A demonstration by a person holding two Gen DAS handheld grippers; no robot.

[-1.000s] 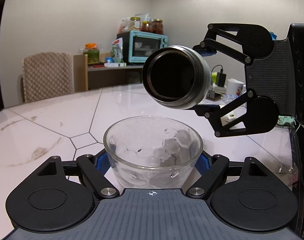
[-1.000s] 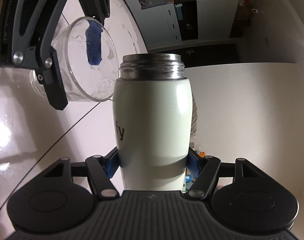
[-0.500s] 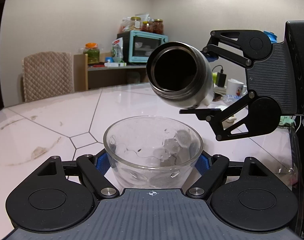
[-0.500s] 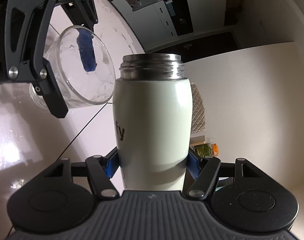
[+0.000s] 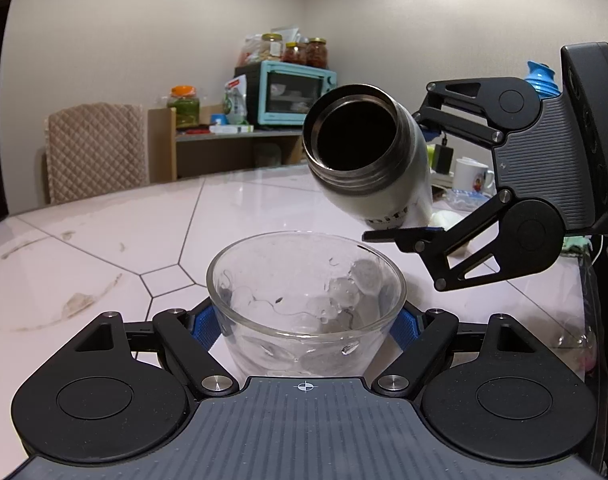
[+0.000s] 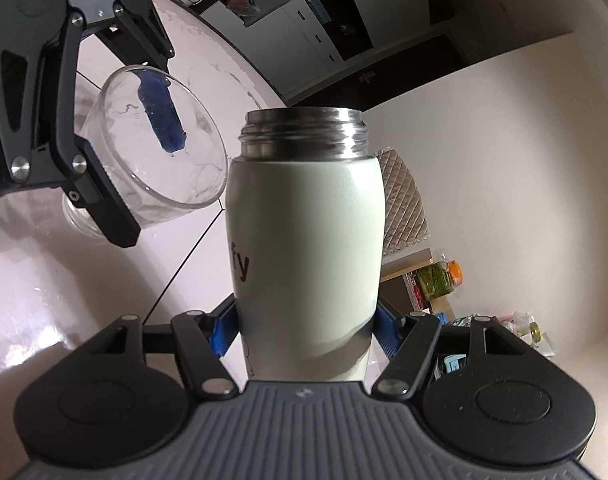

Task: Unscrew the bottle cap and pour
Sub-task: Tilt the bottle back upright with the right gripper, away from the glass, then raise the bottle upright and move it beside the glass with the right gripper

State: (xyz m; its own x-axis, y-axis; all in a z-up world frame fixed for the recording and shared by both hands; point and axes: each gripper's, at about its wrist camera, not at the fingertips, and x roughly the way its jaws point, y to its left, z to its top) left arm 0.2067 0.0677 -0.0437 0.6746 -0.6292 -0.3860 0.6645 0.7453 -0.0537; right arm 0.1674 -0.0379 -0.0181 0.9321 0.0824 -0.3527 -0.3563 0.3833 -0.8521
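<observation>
White marble-pattern table point(image 5: 104, 224) with dark inlaid seams carries the work; behind it stand a padded chair point(image 5: 96, 148) and a shelf with a teal toaster oven point(image 5: 292, 94) and jars.

Change noted: over the last second the bottle point(image 5: 368, 160) has rolled from a near-level pouring attitude, its mouth rising and moving off to the right of the bowl's centre. No stream or drip shows at the mouth. Judgement: the pour is ending or finished, and the bottle is being brought back toward upright; the cap is already off, its threaded steel neck bare, and the cap itself is not in view.

Tool states: the right tool point(image 6: 306, 332) is clamped on the lower body of the pale green bottle, blue pads pressed against both sides. The left tool point(image 5: 306, 320) grips the glass bowl point(image 5: 304, 300) at its sides, the bowl resting low on the table, directly below and just left of the bottle mouth.

Containers: the bottle interior reads black; its remaining contents cannot be told. The glass bowl shows wet streaks and droplets on its walls and what appears to be a shallow clear liquid at the bottom, though the level is hard to fix through the glass.
</observation>
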